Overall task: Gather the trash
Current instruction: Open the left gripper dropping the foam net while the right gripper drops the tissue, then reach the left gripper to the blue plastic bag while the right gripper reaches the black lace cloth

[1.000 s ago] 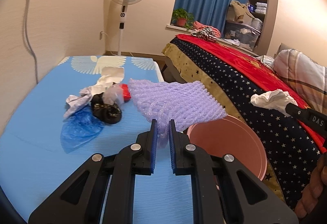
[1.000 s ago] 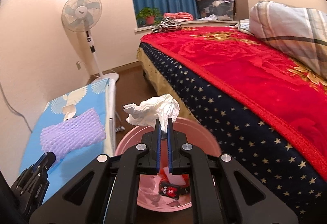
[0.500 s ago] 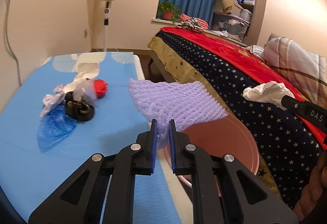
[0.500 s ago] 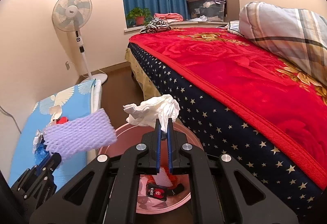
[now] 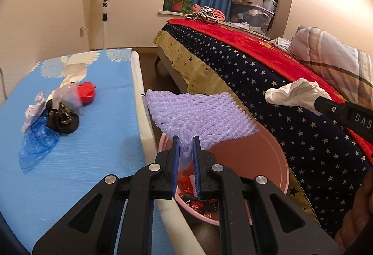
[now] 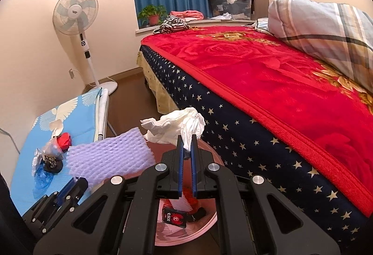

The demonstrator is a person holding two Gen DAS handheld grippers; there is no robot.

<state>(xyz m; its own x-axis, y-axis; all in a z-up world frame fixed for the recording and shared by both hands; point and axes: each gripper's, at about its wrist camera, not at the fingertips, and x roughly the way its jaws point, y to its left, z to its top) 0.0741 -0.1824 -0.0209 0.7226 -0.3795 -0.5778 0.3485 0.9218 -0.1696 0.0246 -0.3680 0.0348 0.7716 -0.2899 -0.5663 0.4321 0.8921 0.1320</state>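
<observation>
— While both pieces hang over the pink bin [image 5: 283,163], what is each gripper doing?

— The left gripper [image 5: 185,146] has its jaws clenched on a corner of the purple foam net [image 5: 200,113], which juts out above the bin's near rim. The right gripper [image 6: 186,146] has its jaws pinched on the crumpled white tissue [image 6: 177,125], held above the bin's mouth, beside the bed [image 6: 268,82].

— What is left on the bench [image 5: 98,138]?

— A small pile: a blue plastic scrap [image 5: 37,141], a black wad [image 5: 63,120], a red piece [image 5: 86,92] and some clear and white wrapping. The bin already holds a few wrappers at the bottom.

— What could go wrong on release?

— I'd judge the net the riskier one. It is broad, light and springy, and part of it seems to reach past the rim toward the bench, so if let go here it may catch the rim and tip onto the floor. The tissue is light too; it could cling to a pad or drift toward the bedside. The two grippers are near each other, so opening together might make the pieces snag.
</observation>
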